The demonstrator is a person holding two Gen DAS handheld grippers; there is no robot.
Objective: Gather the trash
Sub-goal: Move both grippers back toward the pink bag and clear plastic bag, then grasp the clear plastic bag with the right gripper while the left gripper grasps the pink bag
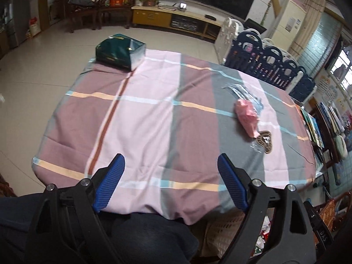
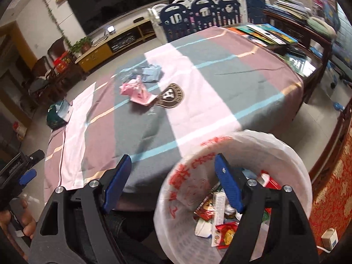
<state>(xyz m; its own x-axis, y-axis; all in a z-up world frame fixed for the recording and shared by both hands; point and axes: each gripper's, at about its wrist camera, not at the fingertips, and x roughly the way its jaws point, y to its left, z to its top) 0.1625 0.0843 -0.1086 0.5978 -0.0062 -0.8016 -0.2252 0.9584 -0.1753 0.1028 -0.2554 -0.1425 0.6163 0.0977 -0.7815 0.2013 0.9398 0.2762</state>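
Note:
A crumpled pink wrapper (image 1: 246, 115) (image 2: 137, 92) lies on the striped tablecloth (image 1: 154, 114) (image 2: 209, 83), with pale blue crumpled wrappers (image 1: 244, 92) (image 2: 149, 72) just beyond it and a brown round wrapper (image 1: 265, 142) (image 2: 170, 95) beside it. My left gripper (image 1: 170, 165) is open and empty above the table's near edge. My right gripper (image 2: 172, 165) is open and empty, over the rim of a white lined bin (image 2: 292, 154) that holds several wrappers.
A dark green box (image 1: 120, 51) (image 2: 58, 114) sits at the table's far left corner. Books (image 2: 264, 34) lie along the table's right side. A blue-and-white playpen fence (image 1: 270, 63) stands behind the table. The left gripper's handle (image 2: 13, 169) shows at the left.

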